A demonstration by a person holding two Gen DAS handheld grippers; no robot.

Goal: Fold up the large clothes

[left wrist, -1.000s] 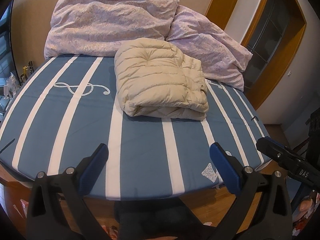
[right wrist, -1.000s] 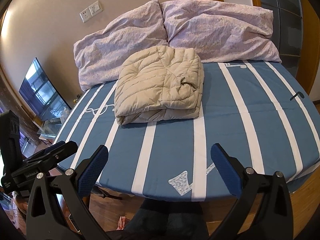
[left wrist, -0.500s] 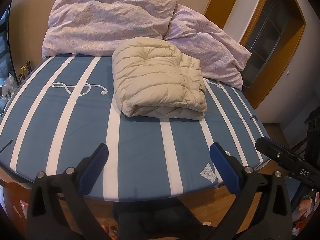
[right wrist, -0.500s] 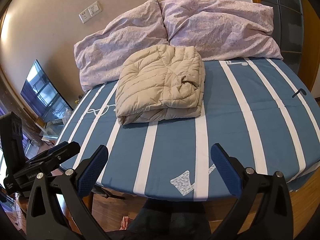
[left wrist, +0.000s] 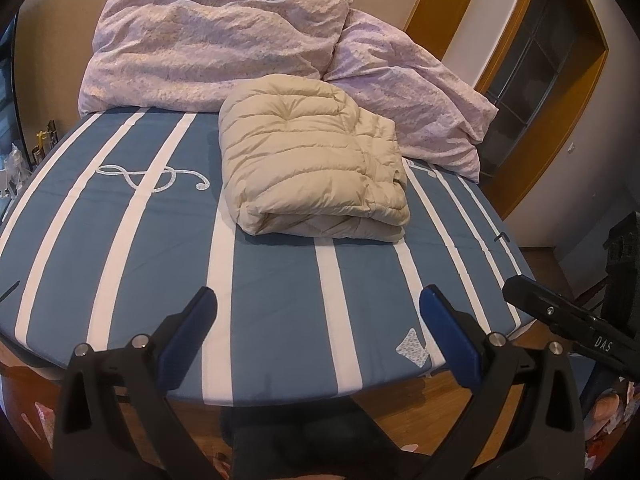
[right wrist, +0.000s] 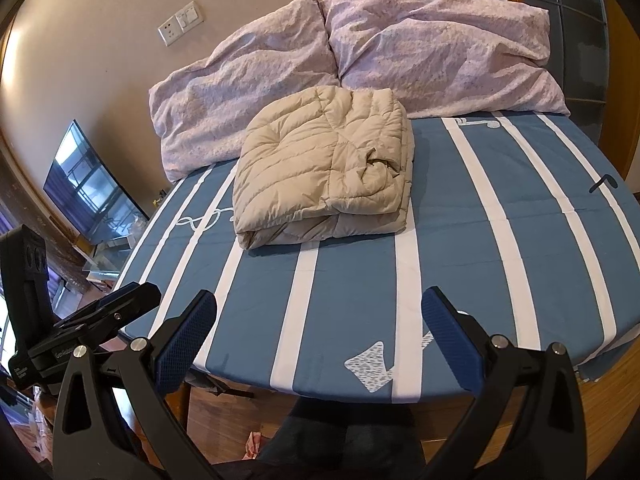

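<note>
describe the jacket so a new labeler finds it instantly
Start at the bed with the blue, white-striped sheet. Two lilac pillows lean at its head, and just in front of them lies the beige quilted puffer jacket, folded into a thick bundle. It is the only beige, stitched-channel item there; neither gripper touches it.

Beige jacket (left wrist: 312, 172) on blue bedsheet (left wrist: 280, 288) (white stripes), lilac pillows (left wrist: 208, 48).

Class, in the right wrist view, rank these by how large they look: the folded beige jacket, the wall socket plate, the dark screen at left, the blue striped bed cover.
1. blue striped bed cover
2. folded beige jacket
3. dark screen
4. wall socket plate

The camera's fisheye lens distorts sizes near the edges, but the gaps look clear.
</note>
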